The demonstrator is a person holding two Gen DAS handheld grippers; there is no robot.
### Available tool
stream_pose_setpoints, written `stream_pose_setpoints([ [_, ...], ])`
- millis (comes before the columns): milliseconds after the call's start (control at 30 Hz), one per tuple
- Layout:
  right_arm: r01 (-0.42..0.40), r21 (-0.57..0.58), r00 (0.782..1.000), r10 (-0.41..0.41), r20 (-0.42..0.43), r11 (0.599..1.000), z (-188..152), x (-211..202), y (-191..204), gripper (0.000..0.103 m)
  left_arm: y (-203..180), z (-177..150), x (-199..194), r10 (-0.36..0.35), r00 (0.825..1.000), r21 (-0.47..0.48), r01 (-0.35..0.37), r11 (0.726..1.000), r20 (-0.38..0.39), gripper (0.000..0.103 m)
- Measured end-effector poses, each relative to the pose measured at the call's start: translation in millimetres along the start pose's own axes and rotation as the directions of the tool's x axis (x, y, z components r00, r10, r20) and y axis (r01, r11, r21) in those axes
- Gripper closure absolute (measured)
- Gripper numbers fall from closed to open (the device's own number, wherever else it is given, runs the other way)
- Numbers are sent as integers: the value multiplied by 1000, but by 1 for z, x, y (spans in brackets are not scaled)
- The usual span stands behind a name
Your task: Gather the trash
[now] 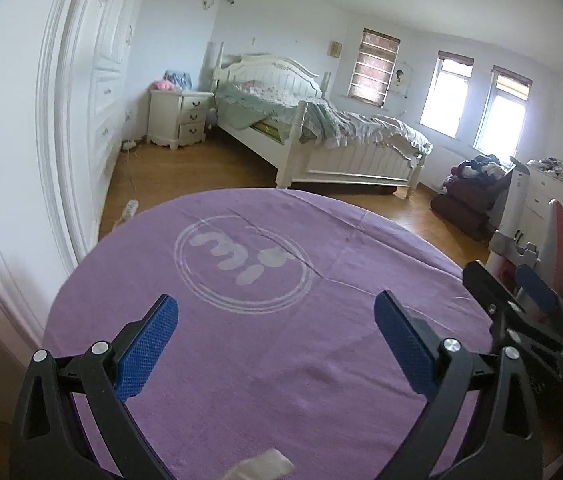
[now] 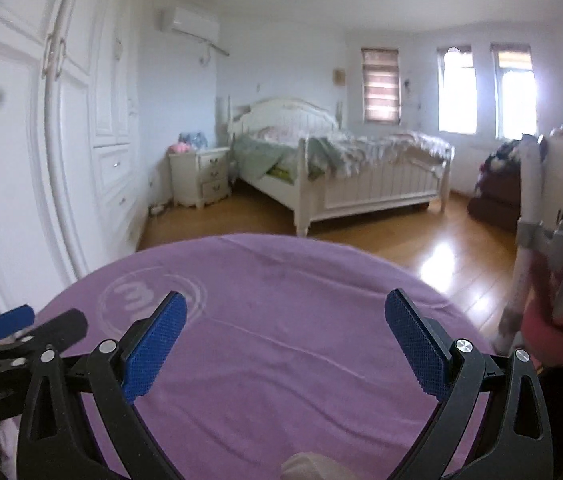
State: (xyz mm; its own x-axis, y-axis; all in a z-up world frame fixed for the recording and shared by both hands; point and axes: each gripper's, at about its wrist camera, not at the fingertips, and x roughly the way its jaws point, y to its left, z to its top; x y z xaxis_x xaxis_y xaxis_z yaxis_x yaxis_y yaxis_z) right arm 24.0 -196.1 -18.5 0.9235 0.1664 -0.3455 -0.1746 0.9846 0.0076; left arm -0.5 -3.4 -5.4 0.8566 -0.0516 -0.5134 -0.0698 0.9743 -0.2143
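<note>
Tissue (image 1: pixel 261 466) below spread fingers (image 1: pixel 147 348)

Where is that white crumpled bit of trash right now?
In both wrist views the white crumpled scrap lies on the purple cloth at the bottom edge, just behind the open claws.

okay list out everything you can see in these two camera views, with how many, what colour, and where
table cloth: one, purple with a pale round logo, spread under both grippers
crumpled tissue: one, white, near edge of the cloth at the bottom of the view
bed: one, white frame, rumpled pale bedding, far side of the room
nightstand: one, white, left of the bed
wardrobe: one, white, along the left wall
air conditioner: one, white, high on the far wall
windows: three, one with a blind down, far wall
clothes pile: one, dark, right, by the windows
left gripper: one, black with blue pads, open, empty
right gripper: one, same colours, open, empty
</note>
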Motion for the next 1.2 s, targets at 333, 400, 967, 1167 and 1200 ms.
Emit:
stream_pose_setpoints([
  [333,4,24,998,-5,62,1000,-3,-13,-10,5,4,-2,5,3,999,-7,-3,1000,-42,5],
  [400,3,28,998,-5,63,1000,-3,-16,-11,5,5,-3,6,2,999,-17,-3,1000,-50,5],
  [967,4,39,996,-7,84,999,-3,-22,-12,5,-4,-4,4,35,999,-5,-36,999,-35,5],
  [1167,2,44,996,-6,93,999,-3,-24,-15,5,-6,-4,4,36,999,-10,-36,999,-41,5],
  [1200,2,46,995,-7,95,999,-4,-24,-16,5,-6,-4,5,36,998,-10,-36,999,-43,5],
])
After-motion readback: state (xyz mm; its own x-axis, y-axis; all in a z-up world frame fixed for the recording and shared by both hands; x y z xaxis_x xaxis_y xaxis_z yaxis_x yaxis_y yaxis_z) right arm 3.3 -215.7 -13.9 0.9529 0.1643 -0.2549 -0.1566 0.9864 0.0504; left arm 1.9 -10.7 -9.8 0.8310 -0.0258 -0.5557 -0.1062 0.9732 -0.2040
